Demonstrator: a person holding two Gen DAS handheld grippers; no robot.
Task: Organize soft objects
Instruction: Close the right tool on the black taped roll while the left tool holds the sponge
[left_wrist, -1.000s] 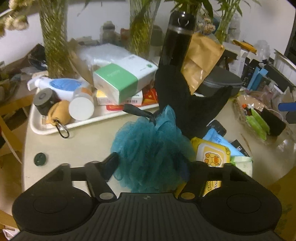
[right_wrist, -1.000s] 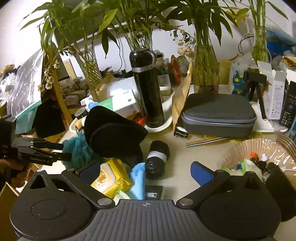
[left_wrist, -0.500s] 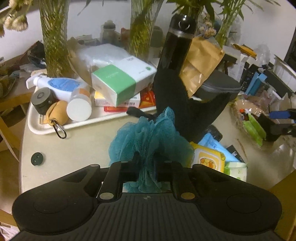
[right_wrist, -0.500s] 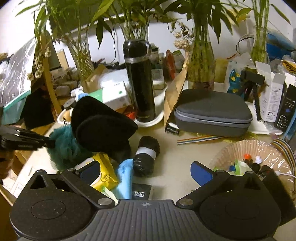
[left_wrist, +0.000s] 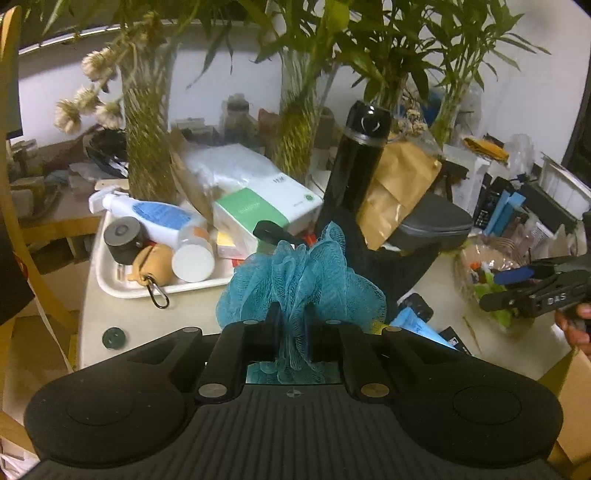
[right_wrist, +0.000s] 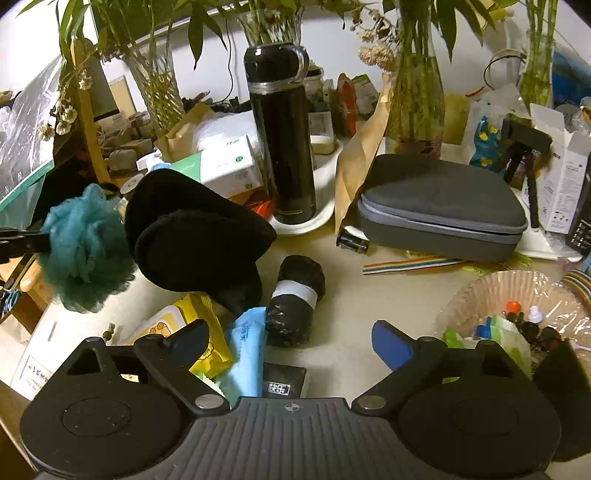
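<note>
At the bottom centre of the left wrist view, the left tool (left_wrist: 291, 325) is clamped tight on the lower folds of a teal mesh pouf (left_wrist: 301, 280), its two fingers pressed close with the netting bunched between them. The pouf fills the middle of that frame and, in the right wrist view, shows at the left edge (right_wrist: 86, 247), clear of the bench (right_wrist: 351, 295). The right tool (right_wrist: 291, 339) sits low in its own frame with its jaws spread wide and nothing between them; they have just narrowed a little. Just beyond its fingers lie a yellow wipes pack (right_wrist: 184, 325), a blue pack (right_wrist: 245, 350) and a black roll with a white band (right_wrist: 297, 299), all on the bench near one another. Behind them, left of centre, a black hat (right_wrist: 195, 236) rests beside the pouf. Further up stands a black flask (right_wrist: 282, 136) on a white dish, with a grey case (right_wrist: 443, 206) to its right. In the left wrist view a white tray (left_wrist: 122, 288) of bottles sits at middle left, and the right tool (left_wrist: 517, 286) appears at the right edge. Vases of green stems (left_wrist: 147, 147) line the back.
</note>
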